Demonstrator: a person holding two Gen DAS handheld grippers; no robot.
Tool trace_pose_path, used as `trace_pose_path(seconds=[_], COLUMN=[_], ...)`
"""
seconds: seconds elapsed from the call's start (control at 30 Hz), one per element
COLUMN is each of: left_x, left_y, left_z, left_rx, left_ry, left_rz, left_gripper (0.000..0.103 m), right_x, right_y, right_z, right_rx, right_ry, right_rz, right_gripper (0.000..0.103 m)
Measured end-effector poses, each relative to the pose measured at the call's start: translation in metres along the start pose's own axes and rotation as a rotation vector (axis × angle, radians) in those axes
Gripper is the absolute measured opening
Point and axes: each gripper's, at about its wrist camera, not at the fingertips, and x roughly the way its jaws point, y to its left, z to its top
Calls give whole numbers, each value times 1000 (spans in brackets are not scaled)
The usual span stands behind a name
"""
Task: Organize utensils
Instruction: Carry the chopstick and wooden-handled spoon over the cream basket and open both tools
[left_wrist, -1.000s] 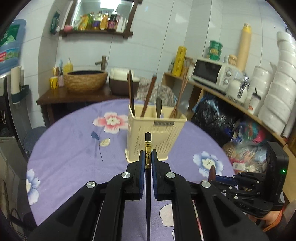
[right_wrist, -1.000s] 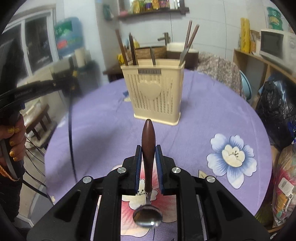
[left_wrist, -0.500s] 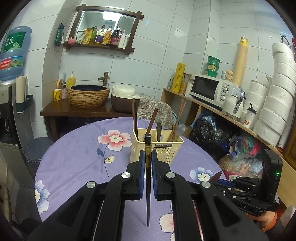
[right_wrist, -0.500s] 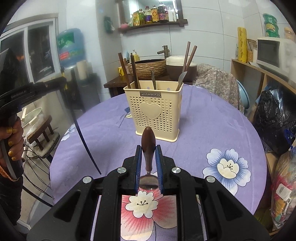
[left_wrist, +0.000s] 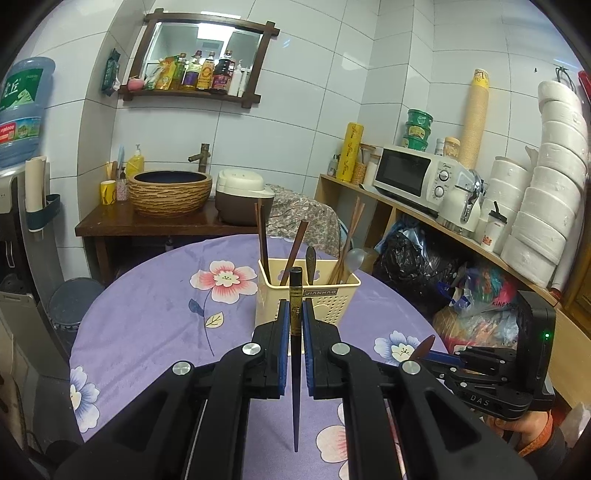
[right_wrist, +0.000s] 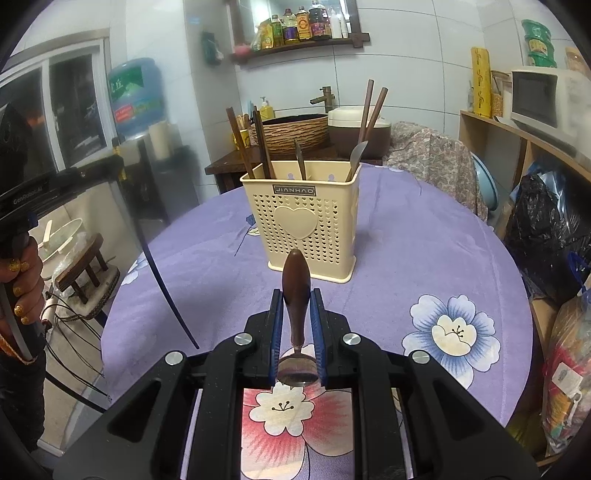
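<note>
Left gripper (left_wrist: 295, 317) clamps a chopstick (left_wrist: 295, 369) near its top, right gripper (right_wrist: 296, 314) a spoon (right_wrist: 296, 291) by its handle, both short of the holder (right_wrist: 301, 221). Thin, stiff, slippery stuff, probably pivots easily.

Bright even light, sharp, fisheye-warped edges
</note>
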Motion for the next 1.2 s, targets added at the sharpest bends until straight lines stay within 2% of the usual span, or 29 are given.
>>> trace_pose_path(seconds=[0.2,0.4,0.53,0.63,0.77,0.93,1.07,1.2], left_x=[2,1,1,-5,1,41,75,100], left_y=[5,1,-1,-2,-1,0,3,16], left_z=[12,51,100,140,172,171,147,119], left_rx=[2,23,7,25,37,16,14,-23], left_ry=[11,-27,-84,-167,-247,-244,-215,-128], left_rz=[-26,-39,-57,-15,49,62,72,58], left_gripper=[8,8,8,8,8,8,8,8], right_x=[1,-4,-9,-14,-7,15,37,57], right_y=[4,9,9,10,4,-4,-10,-8], right_z=[16,65,118,159,196,209,193,169], right_rx=[-16,-42,-47,-64,-28,3,14,-14], right_ry=[0,-54,-108,-164,-204,-208,-210,-189], right_rz=[38,56,34,-7,-42,-63,-99,-99], right_gripper=[16,16,16,16,16,16,16,16])
